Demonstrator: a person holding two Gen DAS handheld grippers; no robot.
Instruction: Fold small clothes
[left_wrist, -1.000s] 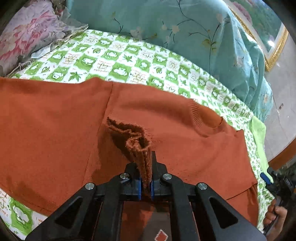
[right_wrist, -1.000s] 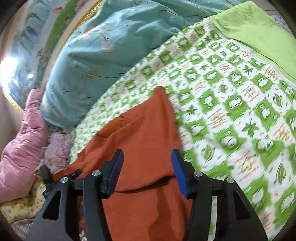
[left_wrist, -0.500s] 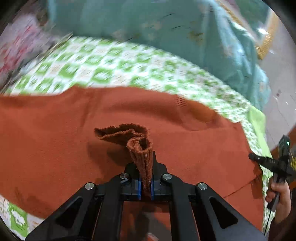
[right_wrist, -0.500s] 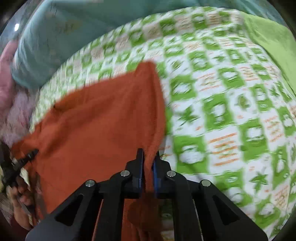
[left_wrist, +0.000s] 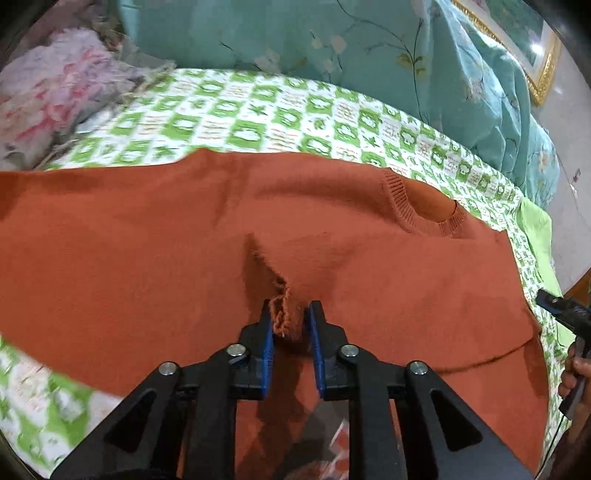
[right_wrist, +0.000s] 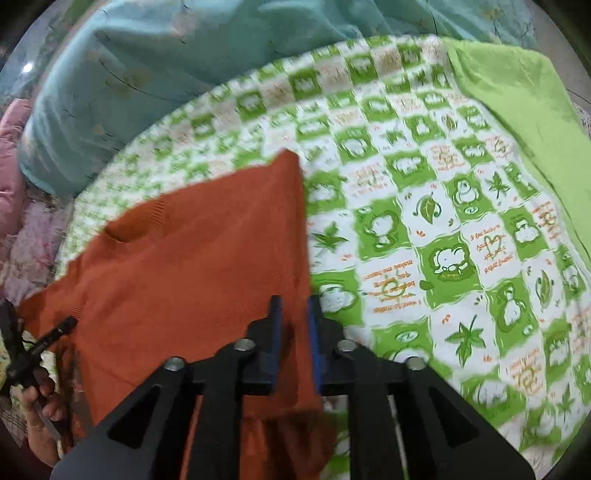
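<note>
A rust-orange knit sweater (left_wrist: 147, 240) lies spread on the green-and-white checked bedsheet (left_wrist: 258, 122), its ribbed neckline (left_wrist: 424, 218) toward the right. My left gripper (left_wrist: 290, 321) stands partly open, with a ribbed fold of the sweater loose between its blue pads. In the right wrist view the sweater (right_wrist: 192, 258) fills the lower left. My right gripper (right_wrist: 294, 314) stands slightly open around the sweater's right edge, over the sheet (right_wrist: 443, 258).
A teal floral quilt (left_wrist: 369, 55) is bunched along the far side of the bed. A pink floral pillow (left_wrist: 48, 96) lies at the far left. A lime-green cloth (right_wrist: 517, 110) lies at the sheet's right edge. A gold picture frame (left_wrist: 543, 62) hangs on the wall.
Both grippers were shut on sweater fabric half a second ago; both jaws have now parted. The raised fold in the left gripper has dropped lower onto the sweater.
</note>
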